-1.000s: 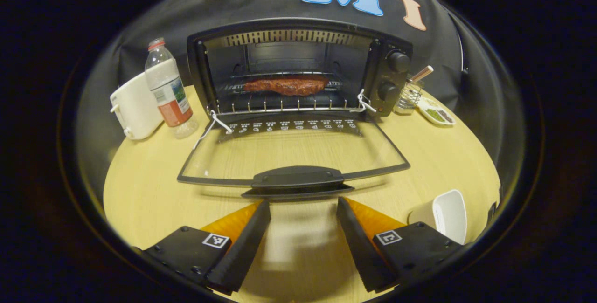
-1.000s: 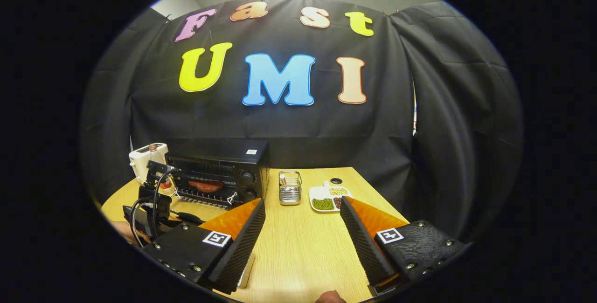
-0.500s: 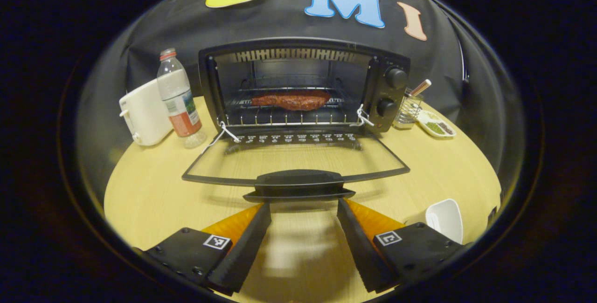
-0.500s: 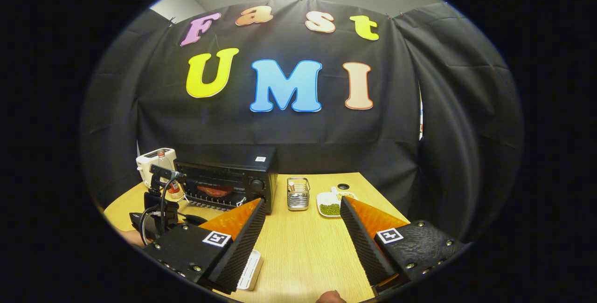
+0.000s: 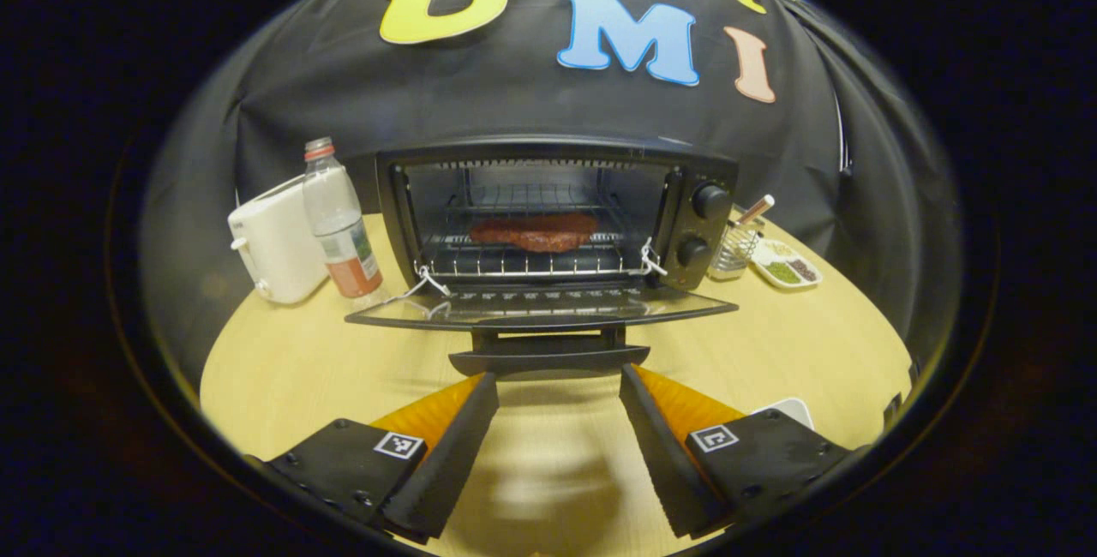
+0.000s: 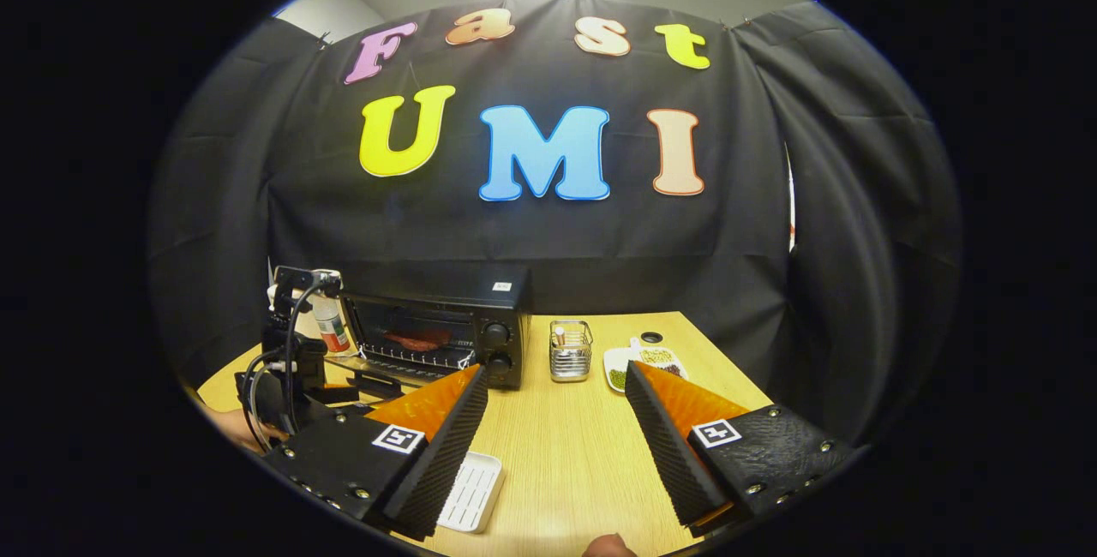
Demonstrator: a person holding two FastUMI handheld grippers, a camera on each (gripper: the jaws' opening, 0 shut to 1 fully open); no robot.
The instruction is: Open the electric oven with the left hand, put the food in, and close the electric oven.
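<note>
Open oven [image 5: 548,214] at the back of the tabletop [image 5: 283,368], mouth facing the left tool [image 5: 557,381]. Food [image 5: 533,231] already on the rack [image 5: 523,259] inside, near the middle. Opening and loading done, judging by that; closing left. Door [image 5: 540,310] hinged down to about level, seen nearly edge-on, with its handle [image 5: 548,358] at the front edge, toward the left tool.

Left tool spread wide, gripping nothing, tips just below and to either side of the handle; touching or not, cannot tell. Well placed, by the look of it, to lift the door from under the handle and swing it up shut.

Food a flat reddish slab, long axis running side to side across the oven, parallel to the door's hinge line, ends pointing at the side walls. Handle's long axis likewise side to side.

Right tool [image 6: 555,386] held apart too, empty, over bare tabletop well away from the oven, with a white tray [image 6: 470,493] lying beside its left finger. Seemingly idle for this step.
</note>
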